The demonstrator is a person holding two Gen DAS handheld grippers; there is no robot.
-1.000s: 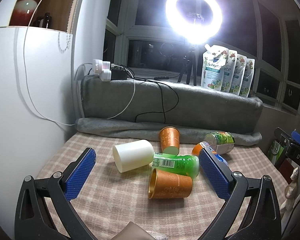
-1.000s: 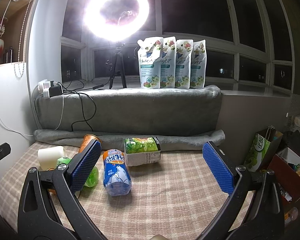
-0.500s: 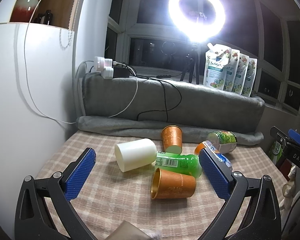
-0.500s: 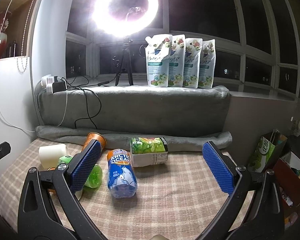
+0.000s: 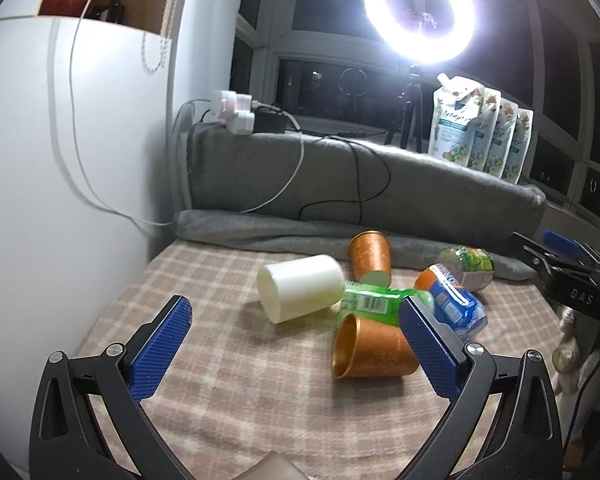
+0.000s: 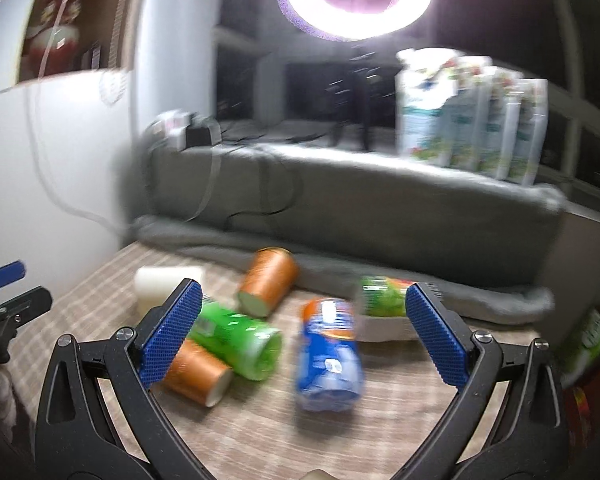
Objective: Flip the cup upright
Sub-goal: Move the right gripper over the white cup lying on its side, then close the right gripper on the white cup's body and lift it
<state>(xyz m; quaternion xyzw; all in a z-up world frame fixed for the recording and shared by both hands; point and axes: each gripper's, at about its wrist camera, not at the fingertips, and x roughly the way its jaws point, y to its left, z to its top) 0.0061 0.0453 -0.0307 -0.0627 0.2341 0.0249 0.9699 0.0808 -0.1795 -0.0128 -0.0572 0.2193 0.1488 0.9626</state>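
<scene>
Both views have closed in on the pile. Your left gripper and right gripper gape wide, empty. Near orange cup lies sideways (likely light, crushable); grip its wall gently.

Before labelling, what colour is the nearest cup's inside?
Shiny gold inside the nearest cup, clearest in the left wrist view.

blurred cups, bottles, right tool spread
</scene>
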